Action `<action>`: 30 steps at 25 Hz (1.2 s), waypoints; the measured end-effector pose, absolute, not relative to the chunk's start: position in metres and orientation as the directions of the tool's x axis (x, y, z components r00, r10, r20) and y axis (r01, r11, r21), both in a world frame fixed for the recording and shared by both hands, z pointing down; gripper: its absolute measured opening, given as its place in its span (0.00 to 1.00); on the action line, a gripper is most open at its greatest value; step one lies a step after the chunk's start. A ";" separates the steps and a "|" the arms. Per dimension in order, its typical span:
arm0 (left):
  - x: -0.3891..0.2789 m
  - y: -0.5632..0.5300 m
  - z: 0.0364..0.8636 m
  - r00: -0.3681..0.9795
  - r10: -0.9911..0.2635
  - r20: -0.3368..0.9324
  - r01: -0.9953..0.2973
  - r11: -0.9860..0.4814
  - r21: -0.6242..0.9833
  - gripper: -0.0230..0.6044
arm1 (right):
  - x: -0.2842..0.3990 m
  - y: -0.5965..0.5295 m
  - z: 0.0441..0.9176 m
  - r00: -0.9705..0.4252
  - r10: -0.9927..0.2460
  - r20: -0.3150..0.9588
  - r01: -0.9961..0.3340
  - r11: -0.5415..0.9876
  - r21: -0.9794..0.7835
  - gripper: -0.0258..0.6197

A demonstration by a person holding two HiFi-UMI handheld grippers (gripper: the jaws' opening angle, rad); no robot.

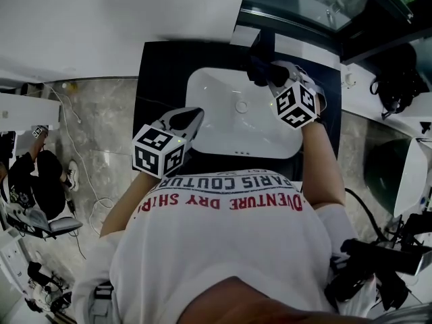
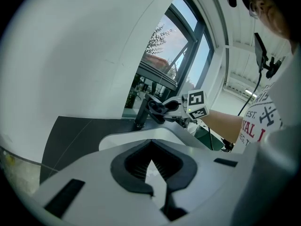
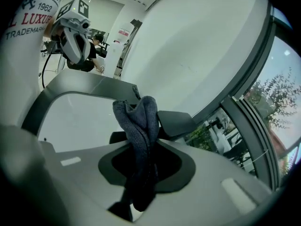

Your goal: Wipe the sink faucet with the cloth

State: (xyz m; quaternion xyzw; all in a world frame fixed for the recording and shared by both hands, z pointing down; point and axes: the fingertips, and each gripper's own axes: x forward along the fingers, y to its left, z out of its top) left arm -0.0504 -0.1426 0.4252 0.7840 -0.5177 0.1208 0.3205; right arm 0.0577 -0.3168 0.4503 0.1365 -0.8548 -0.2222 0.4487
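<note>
A dark faucet [image 1: 262,46] stands at the back rim of the white sink [image 1: 216,130]. My right gripper [image 1: 268,73] is shut on a dark blue cloth [image 1: 258,69] and holds it against the faucet. In the right gripper view the cloth [image 3: 139,126] sticks up from the right gripper [image 3: 141,173], with the faucet's flat dark spout [image 3: 176,122] just behind it. My left gripper [image 1: 185,121] hovers over the sink's near left corner, shut and empty. The left gripper view shows the left gripper [image 2: 153,173], and further off the faucet [image 2: 141,111] with the right gripper [image 2: 165,107] at it.
The sink sits in a black counter [image 1: 158,73] against a white wall [image 1: 101,19]. A window [image 3: 263,126] runs behind the faucet. The drain [image 1: 241,106] is in the basin's middle. Cables and equipment lie on the floor at the left [image 1: 40,181].
</note>
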 end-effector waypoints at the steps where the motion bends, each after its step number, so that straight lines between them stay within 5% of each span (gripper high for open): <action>1: -0.052 -0.142 0.426 0.432 -0.736 0.522 -0.890 -0.253 0.379 0.04 | 0.056 -0.322 0.451 -0.560 -0.436 0.704 -0.044 0.864 0.501 0.15; 30: -0.041 -0.158 0.432 0.457 -0.720 0.523 -0.878 -0.272 0.393 0.04 | 0.061 -0.332 0.435 -0.610 -0.494 0.620 -0.125 0.832 0.541 0.15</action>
